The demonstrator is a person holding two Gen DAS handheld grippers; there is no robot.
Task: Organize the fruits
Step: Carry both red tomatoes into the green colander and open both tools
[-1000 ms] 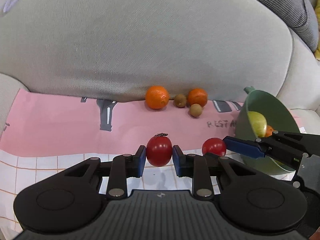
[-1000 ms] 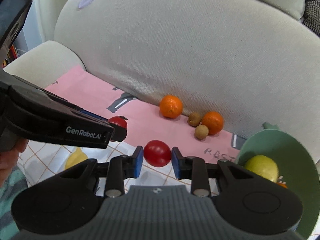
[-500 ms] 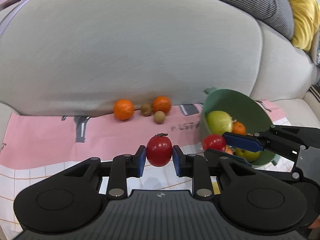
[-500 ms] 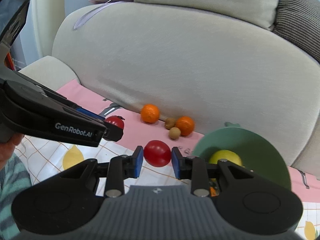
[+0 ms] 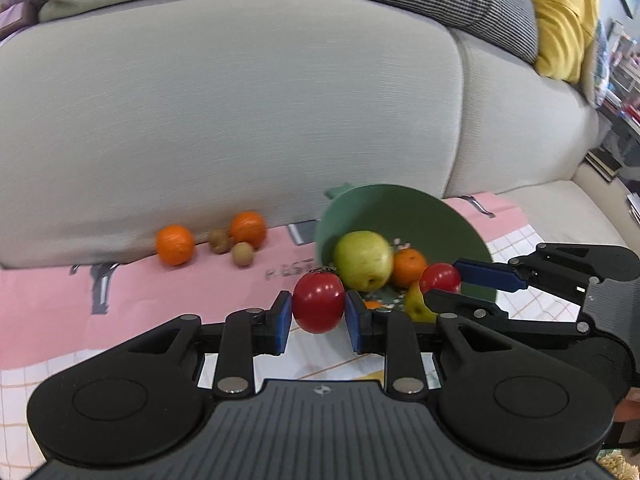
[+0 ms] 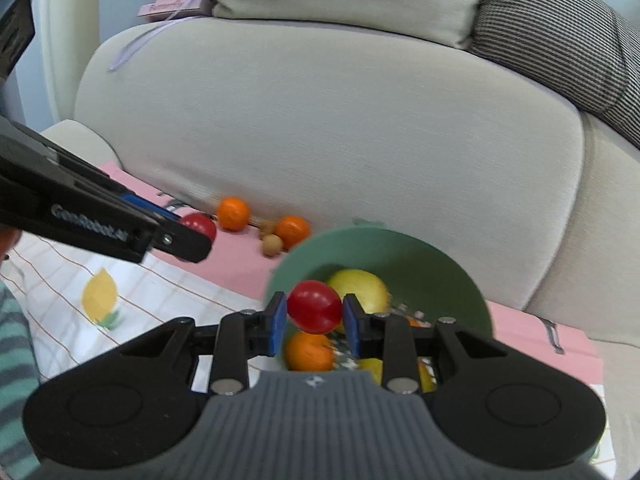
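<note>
My left gripper [image 5: 319, 307] is shut on a red tomato [image 5: 318, 302] and holds it just left of the green bowl [image 5: 420, 212]. My right gripper [image 6: 314, 312] is shut on a second red tomato [image 6: 314, 306] and holds it over the bowl [image 6: 440, 264], which is tilted toward me. The bowl holds a green apple [image 5: 363, 260], an orange [image 5: 408, 267] and yellowish fruit. Two oranges [image 5: 175, 245] [image 5: 248, 229] and two small brown fruits [image 5: 243, 254] lie on the pink cloth against the sofa back.
The grey sofa back [image 5: 240, 120] rises right behind the fruits. A checked cloth with lemon prints [image 6: 100, 292] covers the seat in front. A houndstooth cushion [image 5: 440, 0] and a yellow cushion [image 5: 560, 20] lie on top at the right.
Both grippers have moved right toward the bowl, each with its tomato still held. The right gripper's tomato now hangs over the bowl's opening.
</note>
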